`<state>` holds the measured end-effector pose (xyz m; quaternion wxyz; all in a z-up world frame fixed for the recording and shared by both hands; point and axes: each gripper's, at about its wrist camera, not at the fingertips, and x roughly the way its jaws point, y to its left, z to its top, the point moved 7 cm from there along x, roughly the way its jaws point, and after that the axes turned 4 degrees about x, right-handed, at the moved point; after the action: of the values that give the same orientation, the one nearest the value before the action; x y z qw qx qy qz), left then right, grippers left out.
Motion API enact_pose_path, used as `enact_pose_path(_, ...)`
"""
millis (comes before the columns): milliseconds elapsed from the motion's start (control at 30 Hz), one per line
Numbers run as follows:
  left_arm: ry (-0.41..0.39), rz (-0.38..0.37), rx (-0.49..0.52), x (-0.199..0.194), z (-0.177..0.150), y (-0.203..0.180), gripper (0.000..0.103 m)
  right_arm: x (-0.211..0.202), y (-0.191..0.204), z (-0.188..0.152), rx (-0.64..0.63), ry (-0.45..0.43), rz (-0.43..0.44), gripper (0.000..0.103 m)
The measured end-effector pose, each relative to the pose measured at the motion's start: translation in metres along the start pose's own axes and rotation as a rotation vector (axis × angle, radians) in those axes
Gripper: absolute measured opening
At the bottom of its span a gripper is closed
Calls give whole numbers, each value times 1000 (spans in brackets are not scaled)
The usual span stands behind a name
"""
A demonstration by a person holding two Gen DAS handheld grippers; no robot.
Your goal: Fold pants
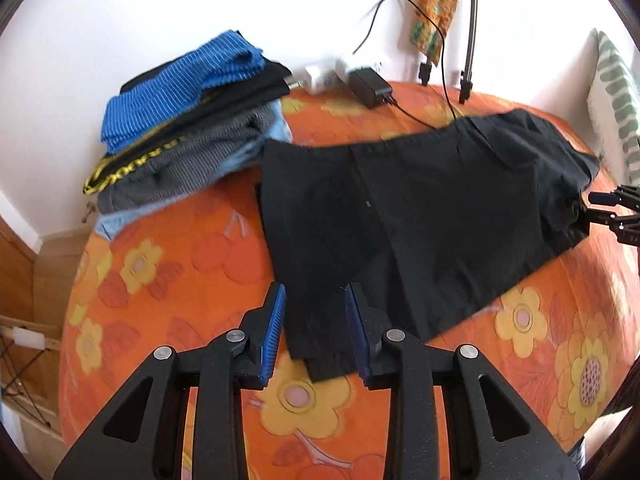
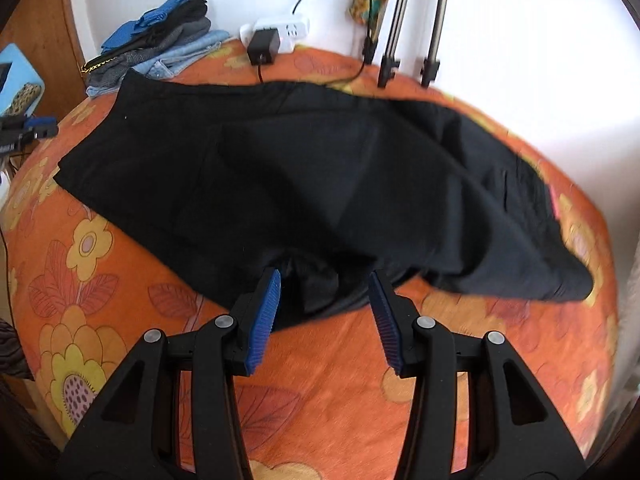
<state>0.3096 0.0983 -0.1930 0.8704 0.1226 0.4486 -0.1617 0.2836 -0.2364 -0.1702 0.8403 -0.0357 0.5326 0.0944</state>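
Black pants [image 1: 420, 216] lie spread across the orange flowered bed; they also fill the middle of the right wrist view [image 2: 320, 184]. My left gripper [image 1: 316, 292] is open, its blue pads on either side of the near corner of the pants' left end. My right gripper [image 2: 324, 280] is open at the near edge of the pants, a bunched fold of black cloth between its pads. In the left wrist view the right gripper [image 1: 600, 206] shows at the far right against the pants' edge. In the right wrist view the left gripper [image 2: 28, 130] shows at the far left.
A pile of folded clothes [image 1: 188, 120], blue striped on top, sits at the bed's back left corner. A black power adapter [image 1: 370, 86] with its cable and a white power strip [image 2: 280, 32] lie by the wall. Tripod legs [image 2: 400, 40] stand behind. A green-patterned pillow [image 1: 616, 96] is at right.
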Motion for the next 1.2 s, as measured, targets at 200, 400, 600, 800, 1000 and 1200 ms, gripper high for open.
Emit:
enact_pose_path(200,61,-32,-38,18,-15,-5,30,17,12,-2,-88,19,-90,48)
enact_pose_path(400,64,-33,-36,22,-15,-4,30,23,11,6,-108,15,-158,48)
enact_pose_path(600,44,-7,-61,14,-13,8,30,16,7,3,-76,4,-165,11)
enact_pose_path(800,29,-19,-59,10,-11,5,30,-7,5,-10,-33,-34,-153,7)
enact_pose_path(1000,35,-34,-21,12,-8,-7,30,-6,2,-20,-7,-20,-137,5)
enact_pose_path(1200,36,-28,-36,14,-7,-5,30,-7,9,-17,-32,-41,-88,23)
